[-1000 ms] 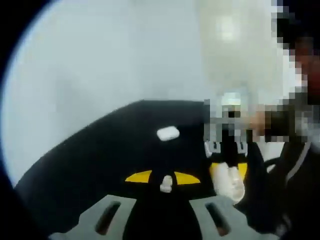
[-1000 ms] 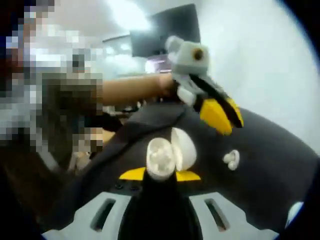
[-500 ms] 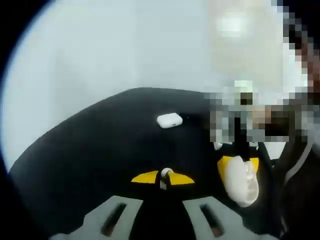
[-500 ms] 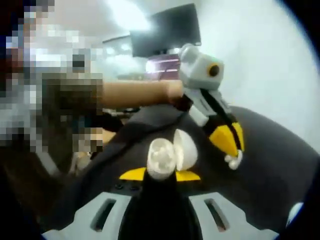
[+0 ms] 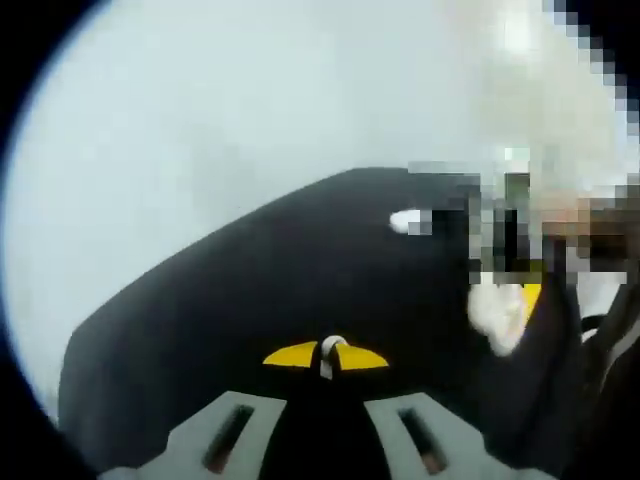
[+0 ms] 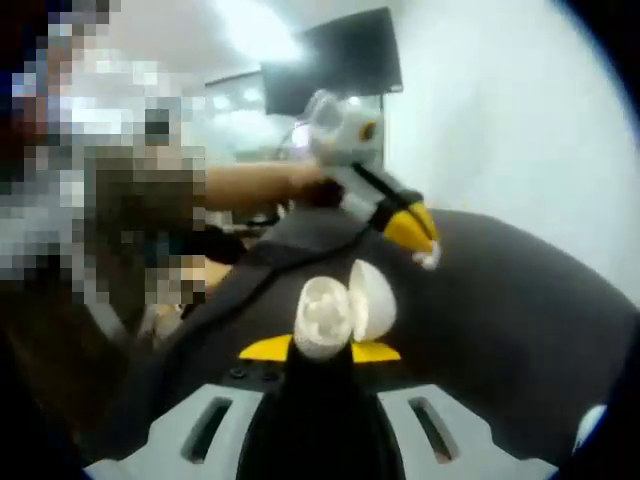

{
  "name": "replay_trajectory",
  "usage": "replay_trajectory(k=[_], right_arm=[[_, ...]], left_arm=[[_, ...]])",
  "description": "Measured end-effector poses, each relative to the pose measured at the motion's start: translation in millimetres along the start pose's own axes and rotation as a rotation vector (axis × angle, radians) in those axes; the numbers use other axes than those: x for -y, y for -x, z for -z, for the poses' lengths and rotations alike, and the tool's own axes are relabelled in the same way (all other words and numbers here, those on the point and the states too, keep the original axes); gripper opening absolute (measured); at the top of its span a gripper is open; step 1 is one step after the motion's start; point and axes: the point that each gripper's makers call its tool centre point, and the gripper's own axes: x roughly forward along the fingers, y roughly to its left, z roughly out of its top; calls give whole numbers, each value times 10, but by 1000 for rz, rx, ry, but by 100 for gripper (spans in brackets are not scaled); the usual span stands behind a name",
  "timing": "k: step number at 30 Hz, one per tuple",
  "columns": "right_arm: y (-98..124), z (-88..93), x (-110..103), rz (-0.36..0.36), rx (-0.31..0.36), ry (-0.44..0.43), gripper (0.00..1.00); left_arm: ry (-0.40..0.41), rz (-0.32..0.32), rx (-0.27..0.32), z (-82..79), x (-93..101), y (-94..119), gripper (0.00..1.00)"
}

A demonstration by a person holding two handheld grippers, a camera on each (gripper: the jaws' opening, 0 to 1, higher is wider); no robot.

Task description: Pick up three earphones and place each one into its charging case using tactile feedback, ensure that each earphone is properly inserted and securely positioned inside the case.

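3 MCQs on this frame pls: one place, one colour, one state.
1. Where is the open charging case?
A. lying on the mat
B. between the right tongs' tips
C. in a person's bare hand

2. Colour of the mat?
A. black
B. white
C. green

3. State of the left tongs?
A. wide open
B. shut on an earphone
C. shut on a charging case

Answers: 1 B, the right tongs clamp it. 2 A, it reads dark throughout. 3 B, the yellow tips pinch the small white earphone.

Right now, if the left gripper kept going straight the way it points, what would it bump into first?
Probably the black mat. The left gripper, shut on a small white earphone, points across bare mat; depth is hard to judge.
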Motion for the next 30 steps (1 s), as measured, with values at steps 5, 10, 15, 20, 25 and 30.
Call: replay_trajectory(k=[5, 10, 15, 20, 25, 30], right_arm=[[5, 0, 9, 3, 1, -1, 21], [9, 1, 16, 10, 1, 8, 21], [14, 0, 25, 16, 0, 14, 21], [18, -1, 38, 19, 0, 14, 21], [19, -2, 49, 19, 0, 11, 21], [15, -2, 47, 18, 0, 8, 21]], left_arm=[[127, -74, 71, 59, 87, 194, 3], [182, -141, 106, 79, 82, 204, 3], [295, -205, 93, 189, -20, 170, 3], [270, -188, 112, 173, 4, 135, 4], [254, -109, 120, 95, 74, 216, 17], [244, -59, 133, 28, -124, 408, 9]])
